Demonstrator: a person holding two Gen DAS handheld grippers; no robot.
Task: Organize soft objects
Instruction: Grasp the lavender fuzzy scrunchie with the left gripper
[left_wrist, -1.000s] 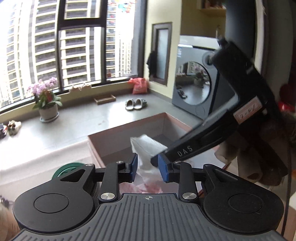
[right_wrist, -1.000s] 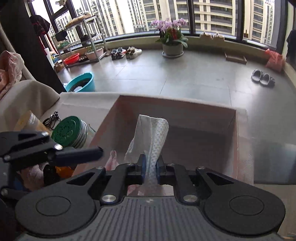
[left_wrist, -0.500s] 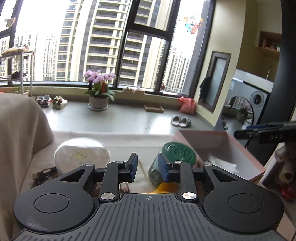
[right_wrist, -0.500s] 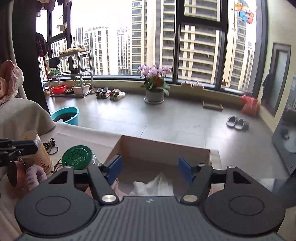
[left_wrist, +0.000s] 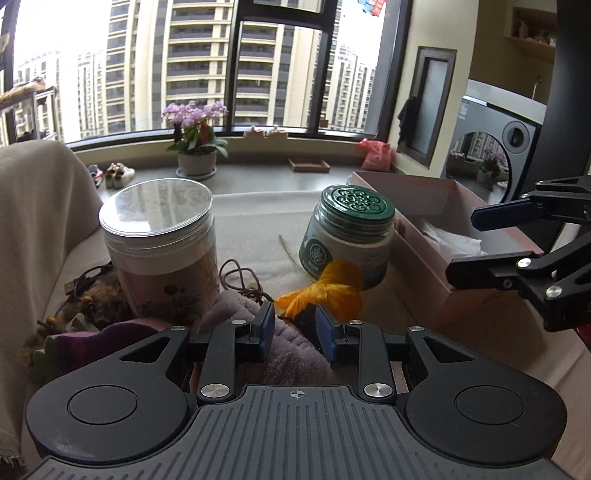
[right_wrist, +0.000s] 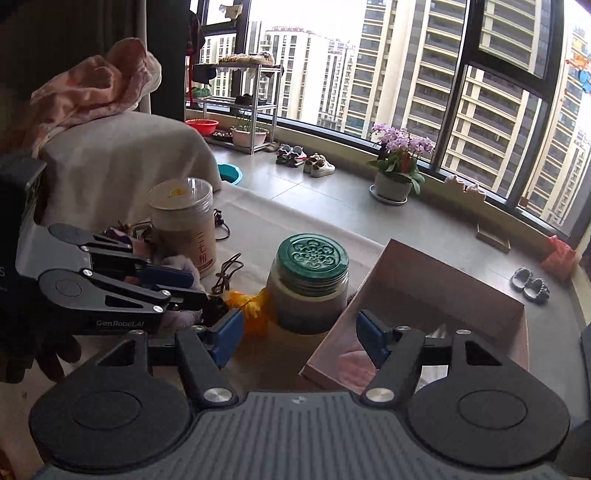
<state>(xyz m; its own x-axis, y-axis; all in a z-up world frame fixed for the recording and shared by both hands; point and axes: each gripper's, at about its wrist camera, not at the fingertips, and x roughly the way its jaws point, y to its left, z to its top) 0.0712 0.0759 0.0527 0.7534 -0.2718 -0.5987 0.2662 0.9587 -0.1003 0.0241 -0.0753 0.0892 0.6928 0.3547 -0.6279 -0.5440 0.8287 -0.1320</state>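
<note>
Left fingers: you keep them narrow but released, above the fluffy lilac cloth on the table.
Right fingers: spread wide, empty, near the pink cardboard box.
Box content: crumpled white cloth.

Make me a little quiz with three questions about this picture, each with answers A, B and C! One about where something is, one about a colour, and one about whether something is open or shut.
1. Where is the green-lidded jar?
A. inside the pink box
B. on the table beside the pink box
C. on the windowsill

2. What colour is the soft thing lying in front of that jar?
A. orange
B. blue
C. black

3. How is the right tool?
A. shut on a cloth
B. shut on the jar
C. open, holding nothing

Answers:
1 B, it stands left of the box.
2 A, it is bright orange.
3 C, its blue pads stand wide apart with nothing held.
</note>
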